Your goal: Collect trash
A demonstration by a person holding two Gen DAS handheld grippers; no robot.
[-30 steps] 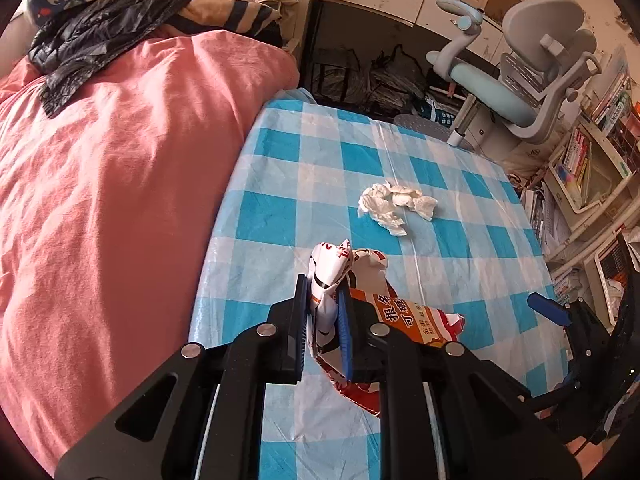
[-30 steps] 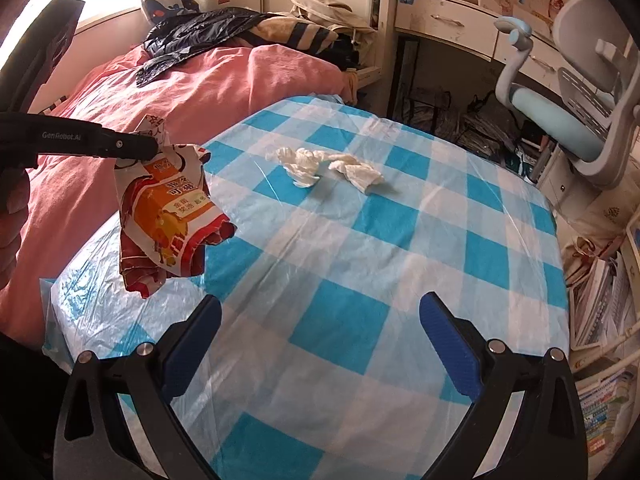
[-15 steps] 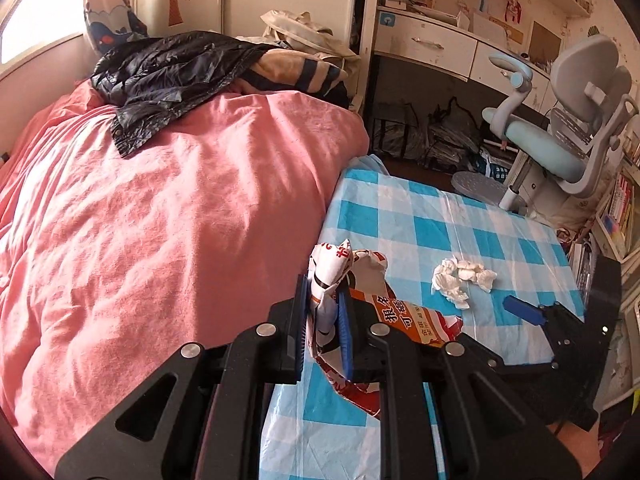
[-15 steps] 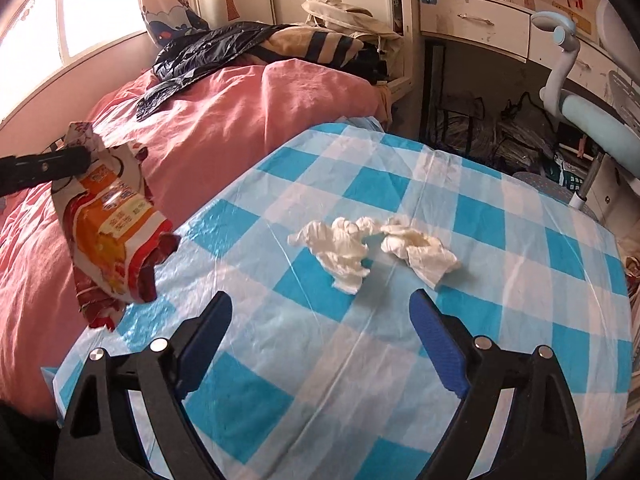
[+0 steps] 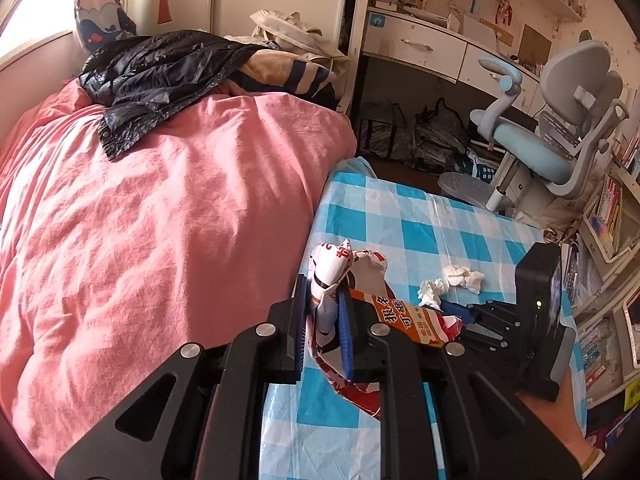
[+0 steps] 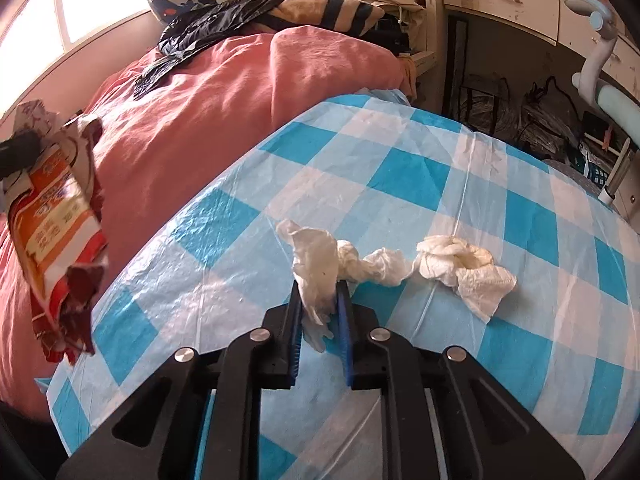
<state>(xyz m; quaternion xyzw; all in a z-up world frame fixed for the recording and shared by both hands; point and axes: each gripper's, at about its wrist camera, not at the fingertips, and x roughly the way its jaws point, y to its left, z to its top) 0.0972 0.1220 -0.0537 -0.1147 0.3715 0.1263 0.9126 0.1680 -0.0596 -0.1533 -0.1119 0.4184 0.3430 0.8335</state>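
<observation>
My left gripper (image 5: pixel 324 304) is shut on a crumpled red, white and orange snack wrapper (image 5: pixel 396 312) and holds it in the air by the table's left edge; the wrapper also shows at the far left of the right wrist view (image 6: pixel 56 224). My right gripper (image 6: pixel 320 304) is shut on one end of a crumpled white tissue (image 6: pixel 316 268) on the blue-and-white checked tablecloth (image 6: pixel 404 176). A second crumpled tissue (image 6: pixel 464 268) lies just to its right on the cloth. In the left wrist view both tissues (image 5: pixel 452 280) lie beside the right gripper's body.
A bed with a pink cover (image 5: pixel 168 208) runs along the table's left side, with a dark jacket (image 5: pixel 160 68) on it. A grey-blue office chair (image 5: pixel 560 136), a desk and bags on the floor stand beyond the table. Bookshelves (image 5: pixel 608 216) are at the right.
My right gripper has moved forward to the tissues and shut on the left one. My left gripper has carried the wrapper further left, off toward the bed side.
</observation>
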